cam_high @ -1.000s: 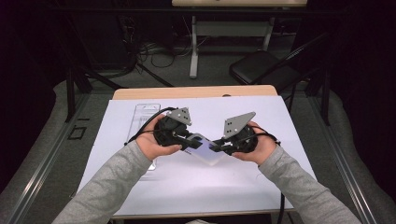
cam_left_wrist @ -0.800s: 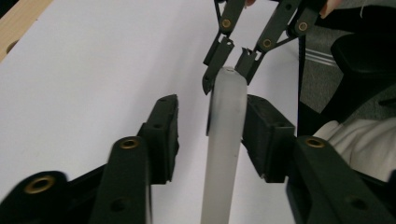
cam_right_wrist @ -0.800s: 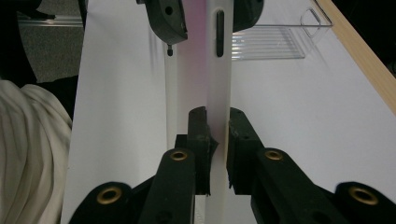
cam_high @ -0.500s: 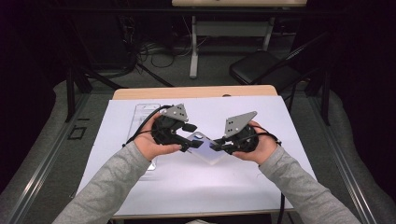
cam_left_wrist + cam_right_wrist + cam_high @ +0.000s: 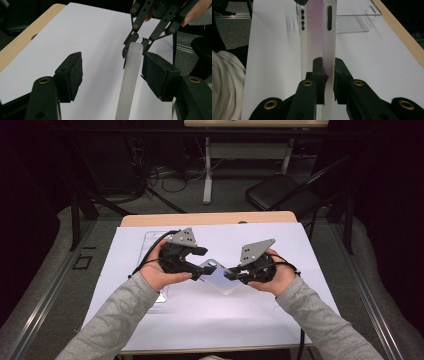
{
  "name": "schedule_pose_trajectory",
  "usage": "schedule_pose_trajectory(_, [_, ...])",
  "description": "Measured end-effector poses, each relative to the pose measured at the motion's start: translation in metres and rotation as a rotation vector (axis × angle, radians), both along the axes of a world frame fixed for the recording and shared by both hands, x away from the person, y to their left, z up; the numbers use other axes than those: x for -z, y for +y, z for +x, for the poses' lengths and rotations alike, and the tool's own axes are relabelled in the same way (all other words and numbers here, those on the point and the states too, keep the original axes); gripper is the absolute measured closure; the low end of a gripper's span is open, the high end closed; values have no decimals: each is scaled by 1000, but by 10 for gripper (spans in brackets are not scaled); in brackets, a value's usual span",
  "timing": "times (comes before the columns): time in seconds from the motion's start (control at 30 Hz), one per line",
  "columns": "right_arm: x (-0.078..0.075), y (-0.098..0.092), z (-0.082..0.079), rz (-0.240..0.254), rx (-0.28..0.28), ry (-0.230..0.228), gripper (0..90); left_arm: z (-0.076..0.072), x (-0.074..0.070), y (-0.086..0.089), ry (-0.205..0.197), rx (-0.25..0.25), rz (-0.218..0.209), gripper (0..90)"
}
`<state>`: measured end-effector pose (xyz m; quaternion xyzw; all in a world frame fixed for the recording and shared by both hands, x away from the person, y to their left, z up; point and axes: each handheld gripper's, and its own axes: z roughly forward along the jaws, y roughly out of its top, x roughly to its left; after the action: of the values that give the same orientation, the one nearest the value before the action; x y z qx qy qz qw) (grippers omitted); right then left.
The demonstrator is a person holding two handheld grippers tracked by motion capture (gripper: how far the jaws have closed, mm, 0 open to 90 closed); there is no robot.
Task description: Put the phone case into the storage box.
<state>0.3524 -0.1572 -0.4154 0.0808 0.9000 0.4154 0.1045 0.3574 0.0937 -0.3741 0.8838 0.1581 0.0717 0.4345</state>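
A translucent white phone case [image 5: 218, 275] hangs above the white table sheet between both hands. My right gripper [image 5: 233, 274] is shut on one side wall of the case [image 5: 328, 47], its pads pinching it just below a button slot. My left gripper [image 5: 199, 266] has just been opening its jaws. In the left gripper view the case's edge [image 5: 130, 80] stands between the open jaws, close beside the right pad [image 5: 160, 75] and far from the left pad. The right gripper [image 5: 136, 46] grips the case's far end there.
A clear plastic tray [image 5: 151, 245] lies on the white sheet [image 5: 280, 315] at the left, behind my left hand; it also appears as the ribbed tray [image 5: 353, 23]. The wooden table edge [image 5: 210, 218] runs along the back. A chair [image 5: 280, 195] stands beyond the table.
My left gripper's jaws have spread apart and let go of the case. The right gripper has kept its grip and stayed in place.
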Motion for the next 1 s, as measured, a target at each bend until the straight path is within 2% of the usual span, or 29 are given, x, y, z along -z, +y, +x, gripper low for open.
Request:
schedule_pose_trajectory(0.2, [-1, -2, 1, 15, 8, 2, 820, -1, -3, 6, -10, -23, -27, 305])
schedule_pose_trajectory(0.57, [-4, -5, 2, 54, 45, -2, 820, -2, -6, 18, -18, -62, -61, 309])
schedule_pose_trajectory(1.0, [-4, -8, 4, 138, 86, -1, 821, -2, -6, 30, -18, -94, -123, 318])
